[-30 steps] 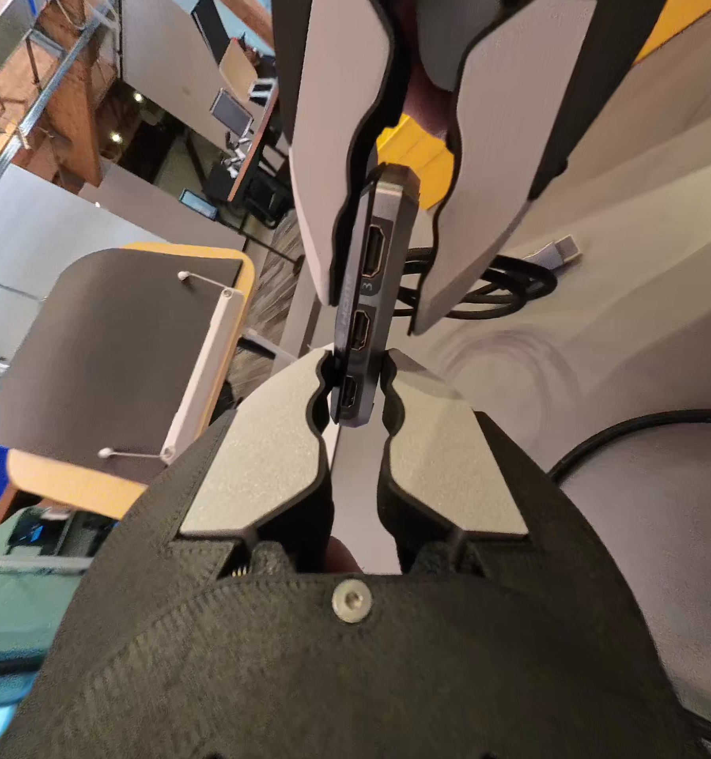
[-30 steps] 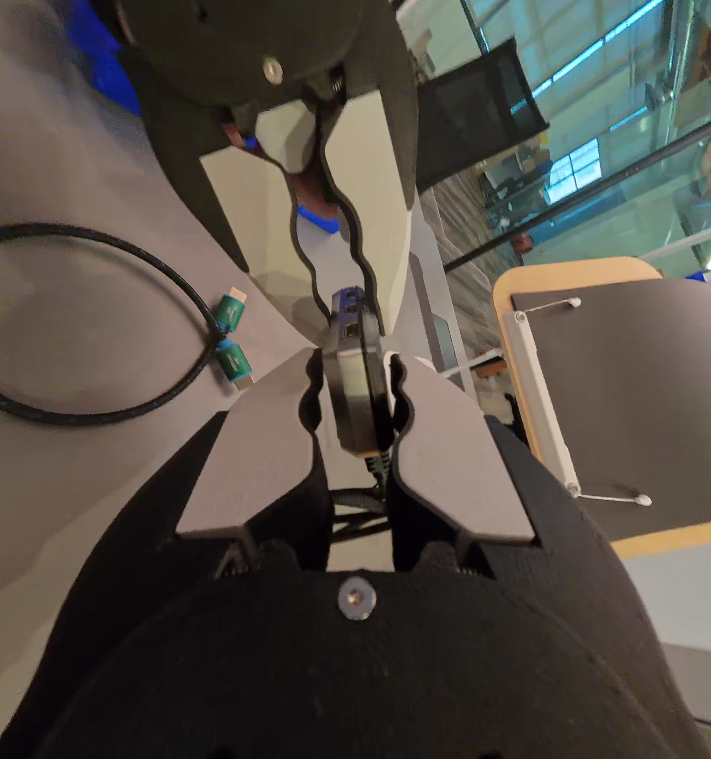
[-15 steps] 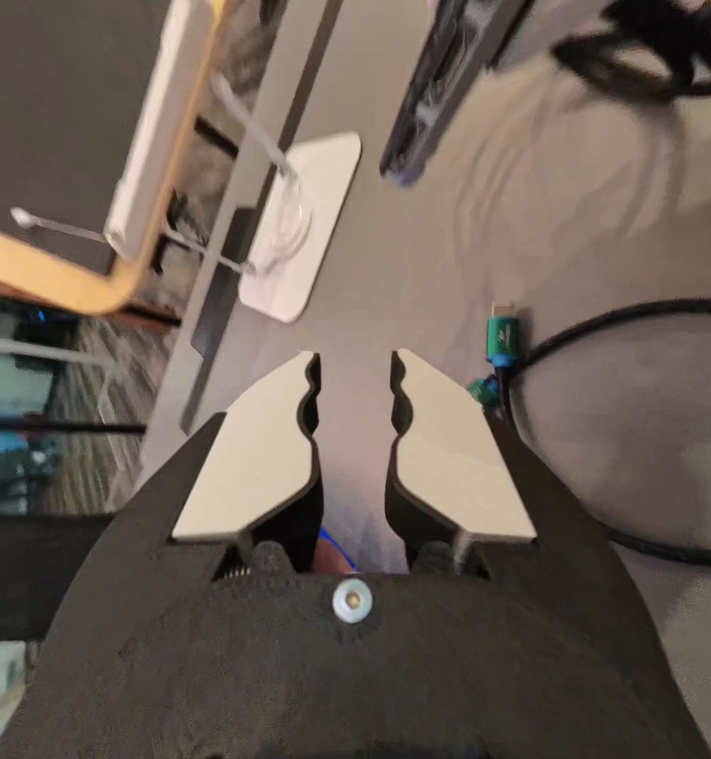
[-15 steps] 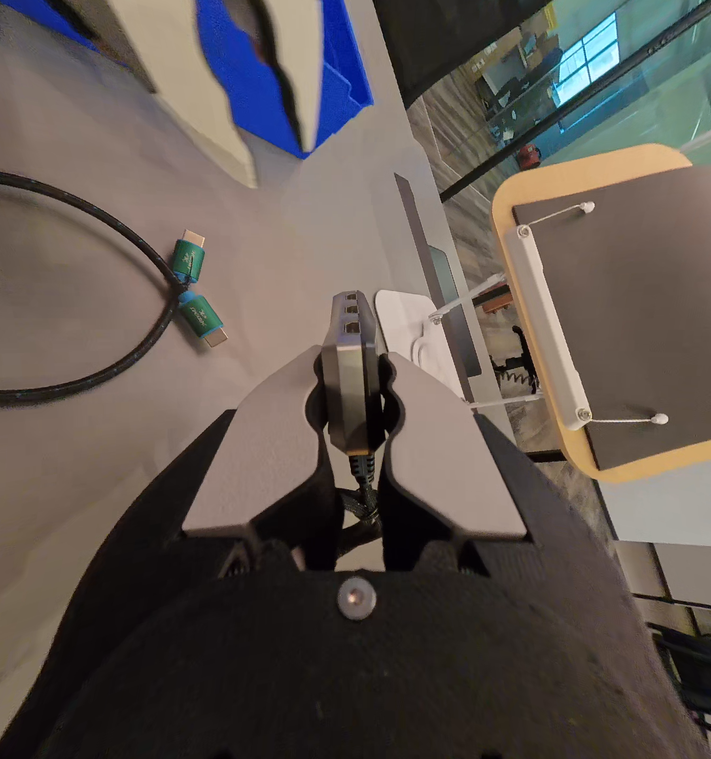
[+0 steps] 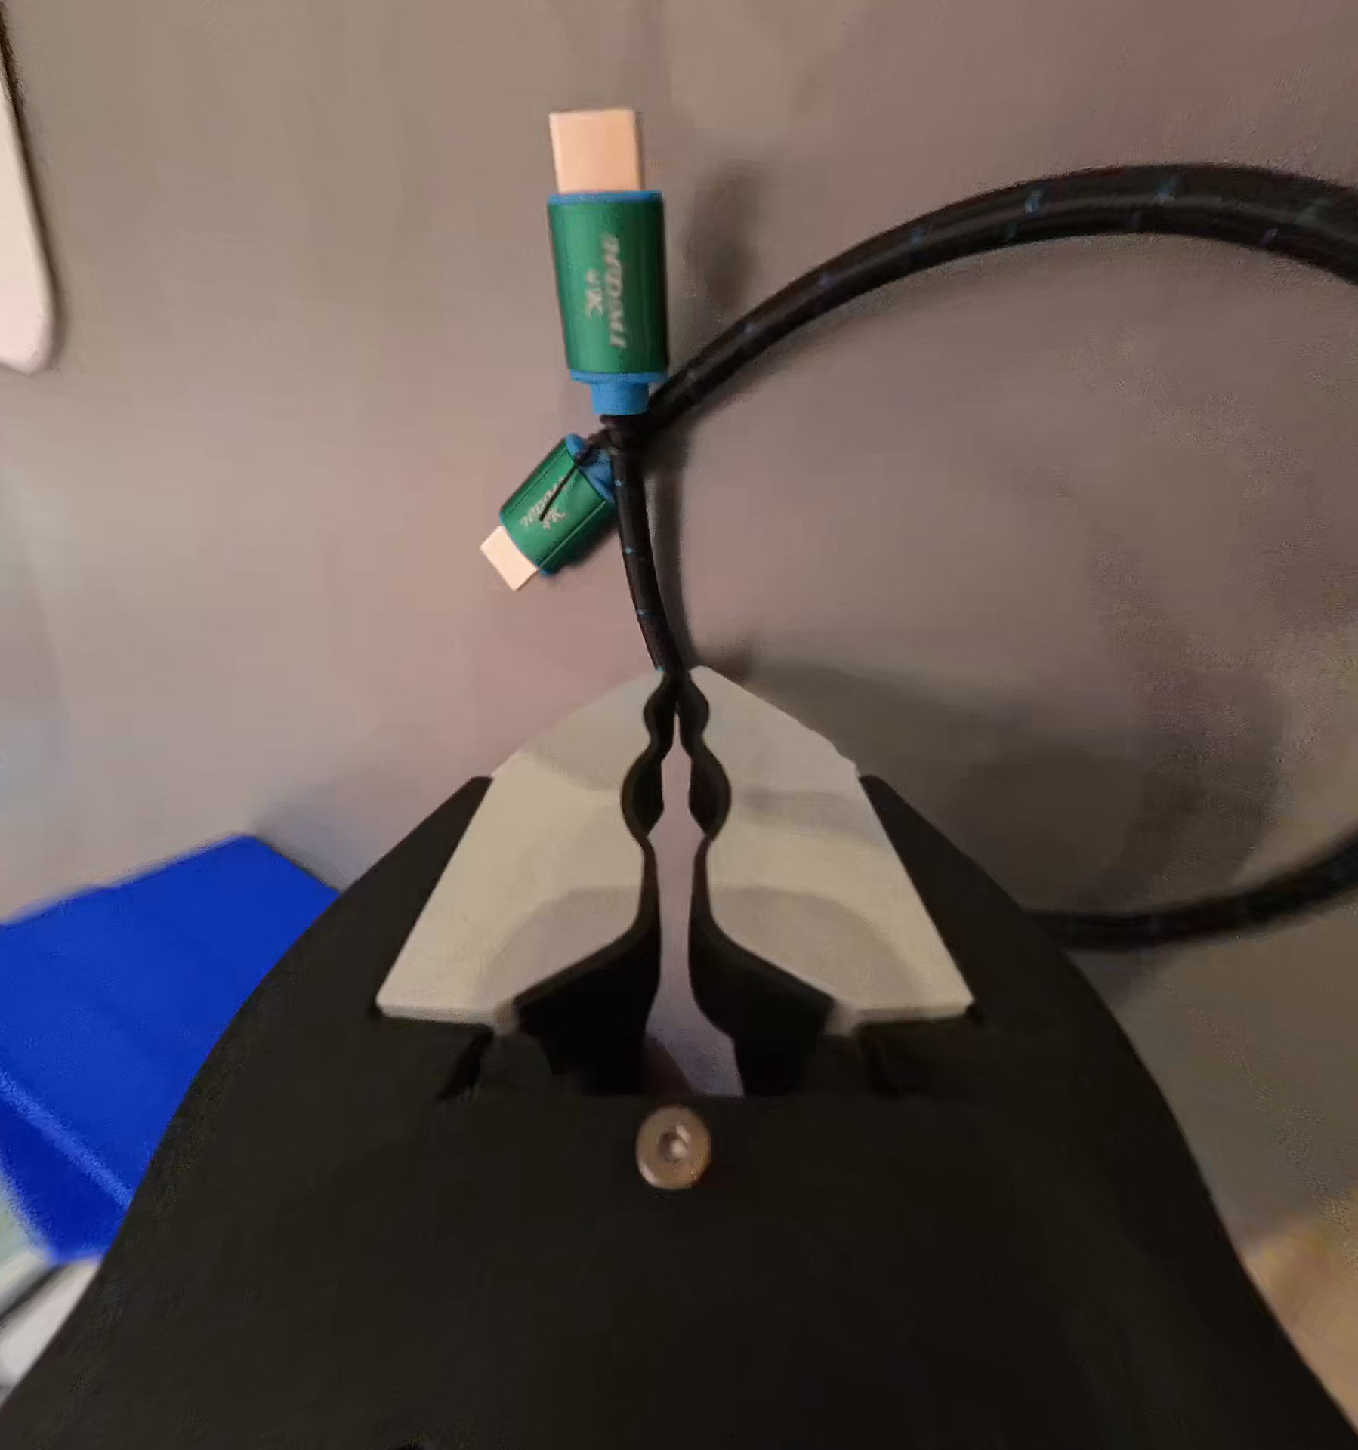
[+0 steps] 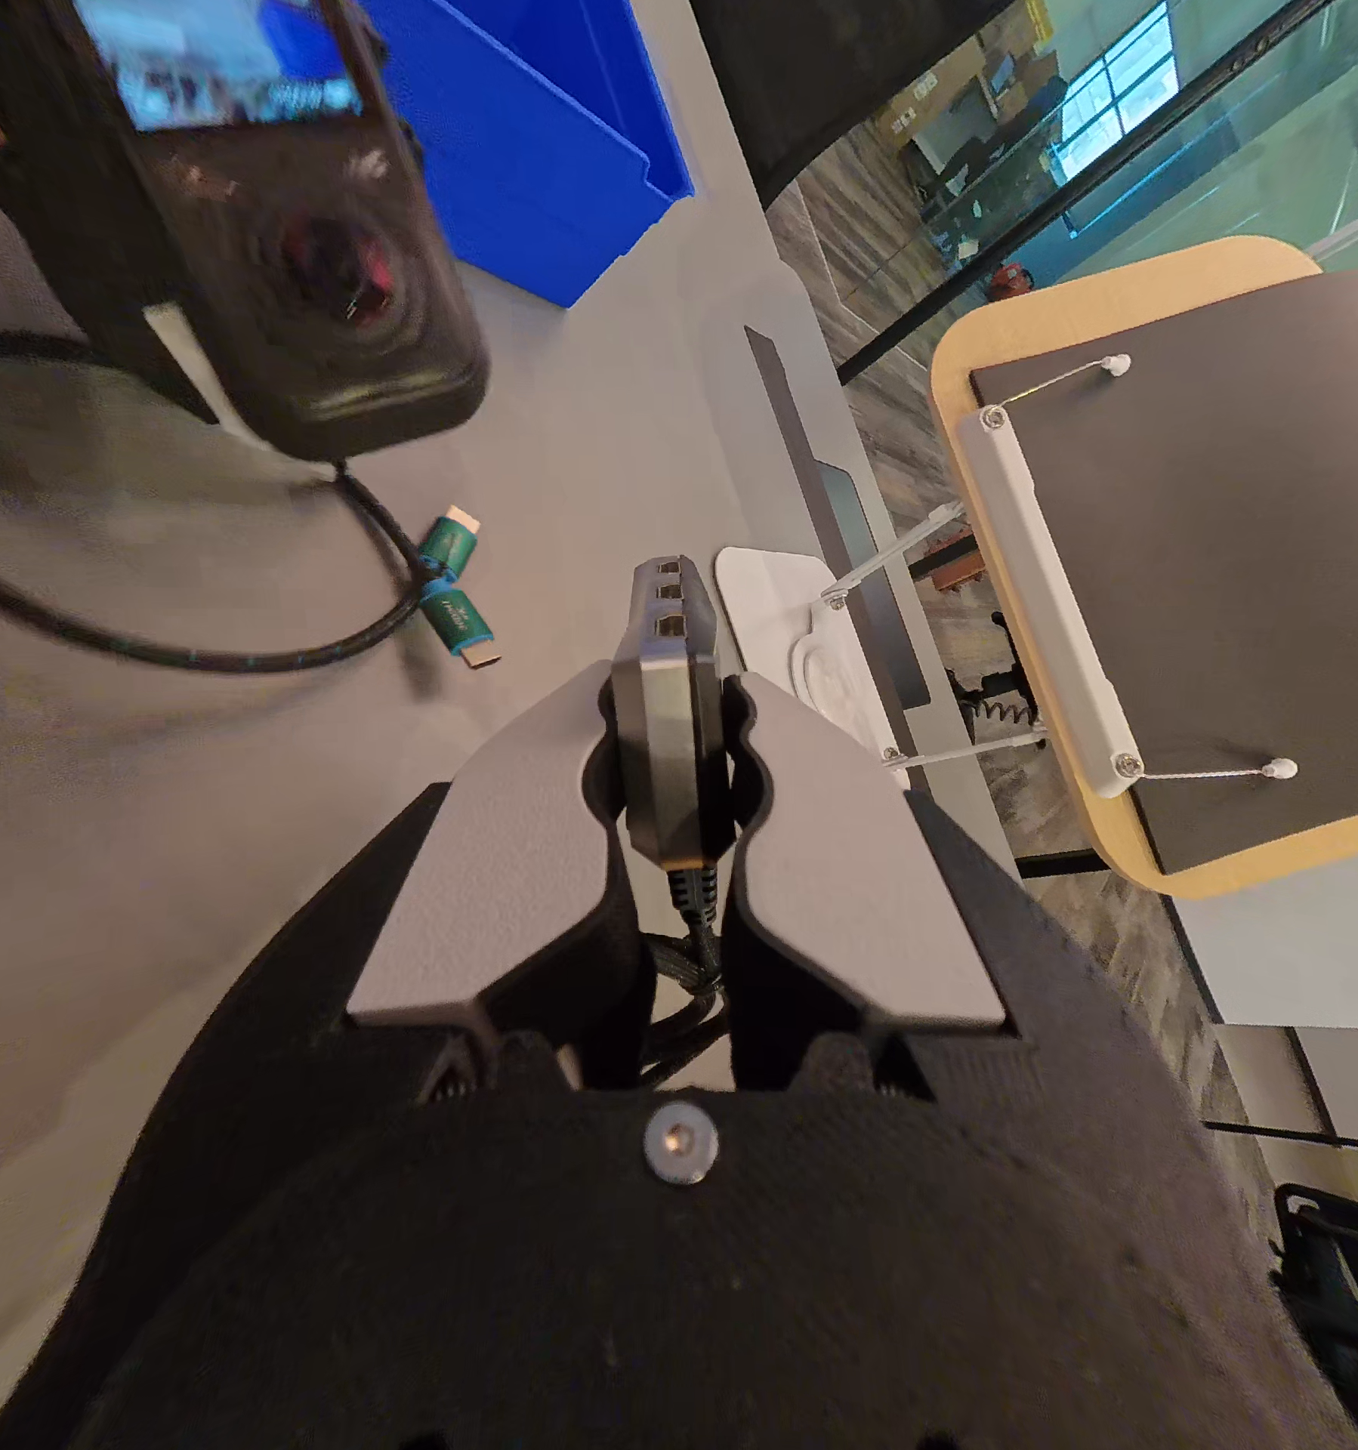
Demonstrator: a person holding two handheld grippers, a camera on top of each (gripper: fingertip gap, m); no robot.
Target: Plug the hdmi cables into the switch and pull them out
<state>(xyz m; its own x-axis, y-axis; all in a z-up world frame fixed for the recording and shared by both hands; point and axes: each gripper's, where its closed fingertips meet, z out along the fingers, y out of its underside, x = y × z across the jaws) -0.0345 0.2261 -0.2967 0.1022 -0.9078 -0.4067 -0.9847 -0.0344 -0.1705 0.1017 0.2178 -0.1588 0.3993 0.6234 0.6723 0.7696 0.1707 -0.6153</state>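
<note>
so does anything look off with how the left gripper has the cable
Yes. The left gripper is shut on the braided cable itself, behind the upper green plug, not on the plug body. Both plugs lie crossed on the table.

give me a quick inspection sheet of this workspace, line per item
surface: grey tabletop, bare between items.
job's things: grey switch held off the table, its three ports showing empty; braided hdmi cable looped on the table, both green plugs unplugged.
clutter: blue bin; white flat stand base.
grippers: left claw shut on the hdmi cable just behind its plugs; right claw shut on the switch.
cables: the switch's own black lead runs back between the right fingers.
surroundings: dark panel with a wooden rim; glass partition.
</note>
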